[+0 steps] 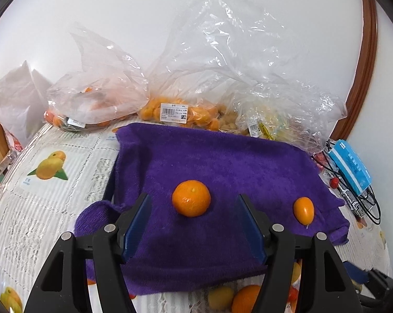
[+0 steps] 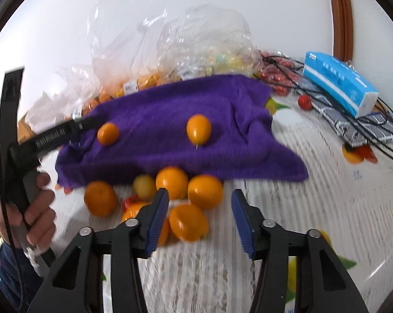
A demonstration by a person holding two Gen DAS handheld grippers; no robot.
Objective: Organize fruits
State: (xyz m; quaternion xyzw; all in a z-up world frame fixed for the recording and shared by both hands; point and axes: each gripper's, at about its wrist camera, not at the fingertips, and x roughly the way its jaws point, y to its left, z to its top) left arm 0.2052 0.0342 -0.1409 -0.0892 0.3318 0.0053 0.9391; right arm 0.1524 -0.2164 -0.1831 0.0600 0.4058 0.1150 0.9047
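Note:
A purple towel [image 1: 222, 161] lies on the table. On it sit a round mandarin [image 1: 191, 198] and a smaller oval orange fruit [image 1: 304, 210]. My left gripper [image 1: 194, 203] is open, its blue fingers on either side of the mandarin and just short of it. In the right wrist view the towel [image 2: 170, 120] carries the mandarin [image 2: 108, 133] and the oval fruit [image 2: 198, 129]. My right gripper [image 2: 199, 198] is open and empty above a pile of orange fruits [image 2: 188, 203] in front of the towel. The left gripper's body [image 2: 53, 135] shows at the left.
Clear plastic bags of fruit [image 1: 175, 112] stand behind the towel against the wall. A blue tissue box [image 2: 339, 83] and black cables [image 2: 379, 130] lie at the right, with small red tomatoes [image 2: 304, 102]. The table has a fruit-print lace cloth [image 1: 53, 182].

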